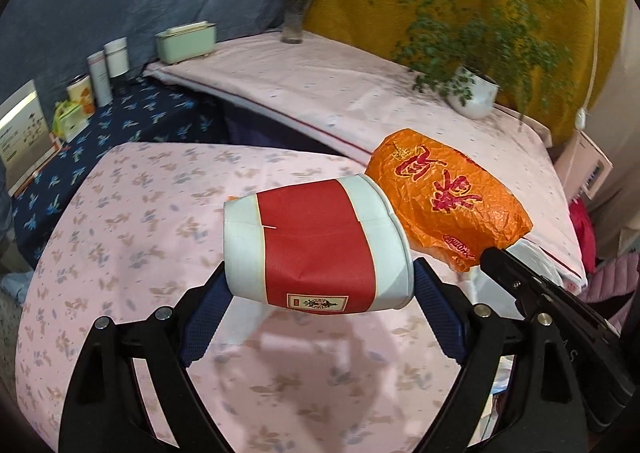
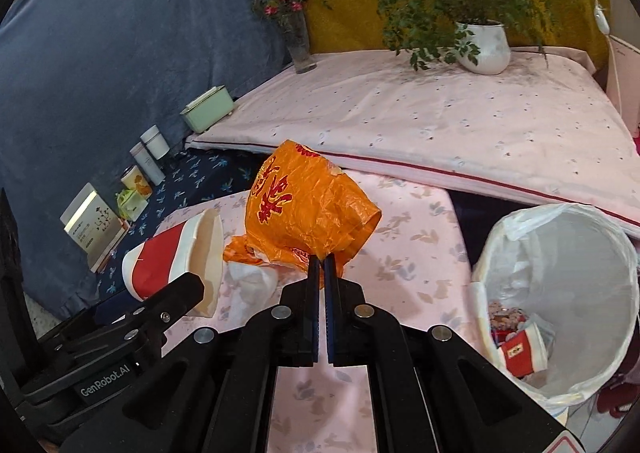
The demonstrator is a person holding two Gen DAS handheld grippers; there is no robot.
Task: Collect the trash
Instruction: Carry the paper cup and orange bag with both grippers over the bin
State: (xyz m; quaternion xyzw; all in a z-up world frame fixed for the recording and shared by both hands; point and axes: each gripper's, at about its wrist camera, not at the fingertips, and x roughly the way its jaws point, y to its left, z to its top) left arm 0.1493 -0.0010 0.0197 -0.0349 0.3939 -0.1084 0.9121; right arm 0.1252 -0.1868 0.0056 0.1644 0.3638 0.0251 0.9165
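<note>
1. Paper, thin-walled: the red-and-white cup sits sideways across the left gripper, pads wide apart and pressing on its base and rim ends. It hangs clear above the pink floral cloth, near that cloth's far right corner. Judged very light but crushable; the wall already shows a dent. The rolled rim and base are the stiff parts, so an end-to-end hold is the sound one; squeezing the mid-wall would likely fold it.
2. Orange plastic bag: the right gripper has its jaws pressed together, pinching a bunched fold at the bag's lower edge. The bag hangs above the cloth, just right of the cup. Thin film, near weightless, limp, probably slippery; a pinch on gathered layers should hold better than on a single sheet. It will billow and swing when carried.
3. White crumpled tissue lies on the cloth below the bag, uncollected. Soft; I'd pinch it anywhere.
4. White-lined bin stands off the cloth's right edge, mouth open, another red-and-white cup and scraps already inside. Its liner is loose, so a dropped bag may catch on the rim.
5. Farther back, the raised pale cloth carries a potted plant and a flower vase; not trash.
</note>
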